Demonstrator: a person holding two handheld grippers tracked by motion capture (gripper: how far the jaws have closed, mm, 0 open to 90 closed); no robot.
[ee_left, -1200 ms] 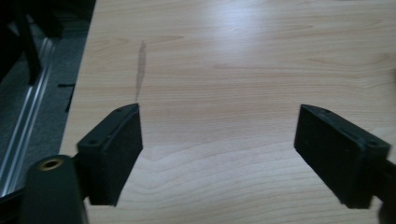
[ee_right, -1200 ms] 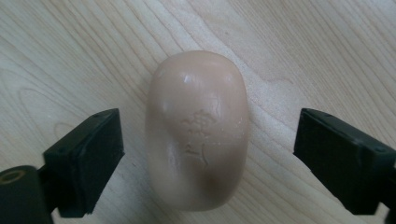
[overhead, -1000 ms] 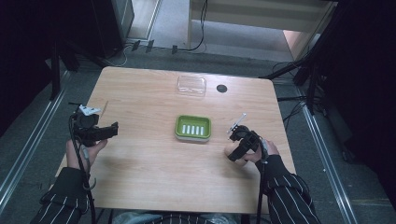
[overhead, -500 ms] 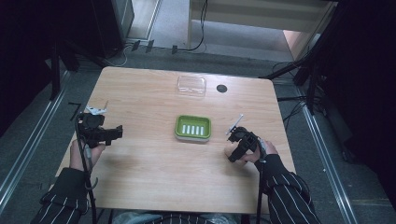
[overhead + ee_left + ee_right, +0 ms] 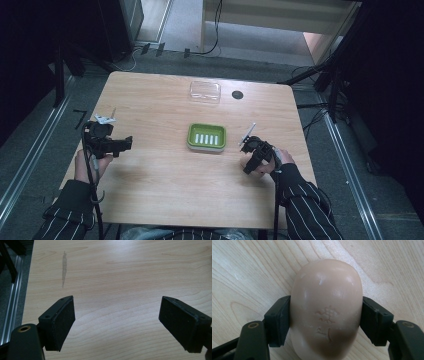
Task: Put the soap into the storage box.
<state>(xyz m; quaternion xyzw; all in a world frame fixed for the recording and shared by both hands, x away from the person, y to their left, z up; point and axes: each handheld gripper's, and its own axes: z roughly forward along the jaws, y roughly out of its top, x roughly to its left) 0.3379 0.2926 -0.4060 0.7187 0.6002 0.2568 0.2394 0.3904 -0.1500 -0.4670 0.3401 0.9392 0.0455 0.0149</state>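
A pale beige oval bar of soap with a stamped mark lies on the wooden table, and my right gripper is shut on it, one pad pressing each long side. Its jaws have just been closing around the bar. From above, that right gripper sits low over the table, right of the green soap dish. Near the table's left edge my left gripper points right. Its jaws stand apart over bare wood with nothing between them.
A clear plastic lid or box and a small black disc lie at the table's far side. The dish holds a white ribbed insert. The table's left edge and a metal floor rail are close to my left gripper.
Both hands stay almost where they were. The left gripper has edged slightly to the right, and the right gripper has settled a little lower over the table.
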